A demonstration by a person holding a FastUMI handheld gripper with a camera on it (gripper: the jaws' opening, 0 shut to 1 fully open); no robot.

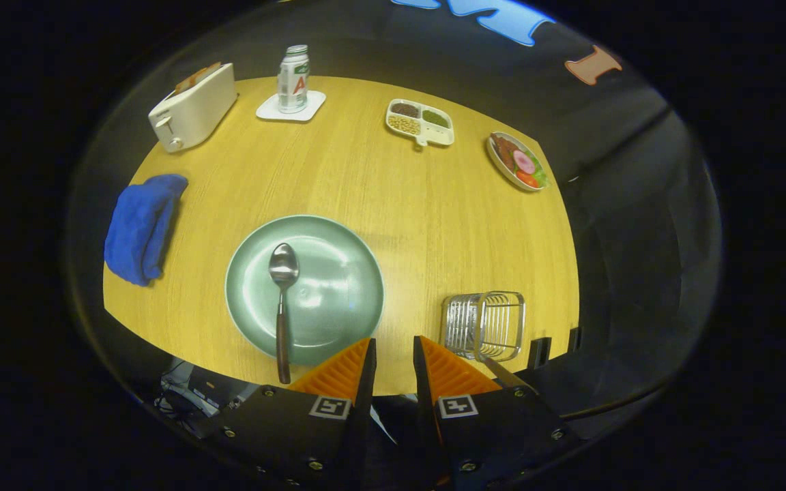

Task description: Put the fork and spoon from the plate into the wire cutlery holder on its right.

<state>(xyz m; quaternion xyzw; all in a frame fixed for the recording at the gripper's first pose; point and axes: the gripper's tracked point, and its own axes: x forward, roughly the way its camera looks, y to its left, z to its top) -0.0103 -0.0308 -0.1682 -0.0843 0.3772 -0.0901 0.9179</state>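
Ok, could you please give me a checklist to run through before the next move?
1. Gripper free: ok, fingers slightly apart, nothing between them.
2. Spoon on plate: ok, handle overhangs the near rim.
3. Fork already in holder: cannot tell; a thin metal piece pokes out at the holder's near side.
4. Holder upright, right of plate: ok.
5. Fingers lined up with spoon handle: not ok, the handle lies left of them.

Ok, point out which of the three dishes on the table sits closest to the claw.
The green plate, holding the spoon, just ahead of the slightly parted claw. The divided snack tray and the oval food dish lie at the table's far side.
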